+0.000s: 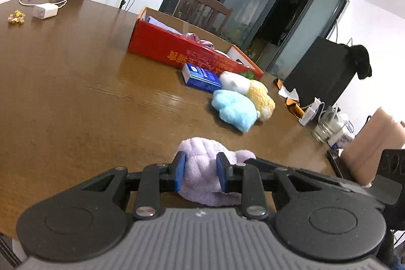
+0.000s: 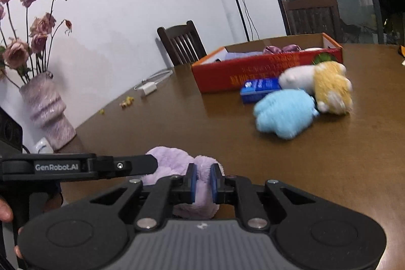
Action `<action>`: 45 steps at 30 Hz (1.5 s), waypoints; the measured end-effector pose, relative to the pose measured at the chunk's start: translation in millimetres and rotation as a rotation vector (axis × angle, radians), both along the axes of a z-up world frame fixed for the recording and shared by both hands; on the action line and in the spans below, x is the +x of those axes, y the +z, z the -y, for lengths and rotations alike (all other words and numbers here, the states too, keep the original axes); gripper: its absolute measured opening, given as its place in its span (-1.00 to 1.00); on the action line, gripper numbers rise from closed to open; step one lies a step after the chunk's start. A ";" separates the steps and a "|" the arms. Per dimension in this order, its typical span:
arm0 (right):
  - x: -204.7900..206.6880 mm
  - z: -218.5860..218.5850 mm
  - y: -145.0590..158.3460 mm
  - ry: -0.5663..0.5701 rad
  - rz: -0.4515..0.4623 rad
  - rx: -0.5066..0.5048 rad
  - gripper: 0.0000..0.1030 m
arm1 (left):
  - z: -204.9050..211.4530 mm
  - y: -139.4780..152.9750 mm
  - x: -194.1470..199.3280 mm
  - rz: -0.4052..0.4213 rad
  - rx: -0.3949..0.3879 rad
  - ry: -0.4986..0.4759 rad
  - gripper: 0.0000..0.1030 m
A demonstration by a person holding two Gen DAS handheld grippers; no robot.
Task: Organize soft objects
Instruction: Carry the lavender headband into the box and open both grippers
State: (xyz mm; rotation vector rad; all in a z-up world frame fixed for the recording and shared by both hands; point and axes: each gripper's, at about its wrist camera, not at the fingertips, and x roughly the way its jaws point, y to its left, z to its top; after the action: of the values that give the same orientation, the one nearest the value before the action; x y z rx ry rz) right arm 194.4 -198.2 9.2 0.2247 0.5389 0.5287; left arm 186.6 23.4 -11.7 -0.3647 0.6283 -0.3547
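Observation:
A fluffy purple plush (image 1: 202, 156) lies on the brown table (image 1: 76, 92) at its near edge. My left gripper (image 1: 201, 175) is shut on one part of it. My right gripper (image 2: 202, 181) is shut on another part of the same plush (image 2: 172, 156); the left gripper's finger (image 2: 136, 165) reaches in from the left there. Farther out lie a blue plush (image 1: 234, 108), a white plush (image 1: 234, 81) and a yellow plush (image 1: 262, 99), next to a red cardboard box (image 1: 177, 47) that holds soft items.
A small blue box (image 1: 201, 77) lies beside the red box. A white charger with cable (image 1: 44, 9) is at the far left. A glass jar (image 1: 326, 123), a paper bag (image 1: 374, 146) and a black box stand at the right. A vase of flowers (image 2: 45, 105) stands left.

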 end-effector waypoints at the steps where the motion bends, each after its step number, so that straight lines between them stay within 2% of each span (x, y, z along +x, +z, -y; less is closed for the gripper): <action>1: -3.2 3.0 -0.4 -0.004 0.003 0.006 -0.78 | 1.5 -0.2 -2.8 0.004 0.005 -0.002 -0.48; 7: -10.3 5.0 2.5 -0.010 0.019 0.011 -0.78 | 6.0 5.3 -12.6 0.030 0.025 0.005 -0.48; 14: 0.4 1.8 8.7 -0.011 0.028 0.010 -0.78 | 4.4 16.6 -1.2 0.071 0.031 0.000 -0.48; 20: 46.4 1.0 53.8 0.008 0.110 0.023 -0.78 | -3.7 58.0 52.9 0.172 0.036 -0.023 -0.48; 26: 144.0 -13.1 109.3 0.036 0.193 0.007 -0.78 | -9.5 102.2 159.9 0.203 0.070 -0.019 -0.48; 31: 254.9 -26.7 119.5 0.015 0.099 0.040 -0.78 | -16.6 108.4 254.6 0.151 0.058 -0.034 -0.48; 36: 334.7 -39.4 97.5 0.010 -0.041 0.050 -0.78 | -12.3 89.1 311.4 0.082 0.189 -0.010 -0.47; 40: 364.3 -59.7 70.6 0.016 -0.115 -0.037 -0.78 | -11.2 64.4 320.3 0.047 0.283 -0.004 -0.39; 43: 366.8 -74.7 53.4 0.038 -0.150 -0.097 -0.78 | -15.1 57.7 315.7 0.048 0.283 0.005 -0.08; 45: 365.3 -82.2 45.7 0.039 -0.155 -0.139 -0.72 | -19.7 60.2 310.1 0.063 0.298 0.028 -0.04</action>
State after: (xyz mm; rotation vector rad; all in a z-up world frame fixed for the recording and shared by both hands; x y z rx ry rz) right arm 559.7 -115.9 54.9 0.1237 0.7295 0.5124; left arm 496.8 43.1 48.5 -0.0768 0.6036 -0.2401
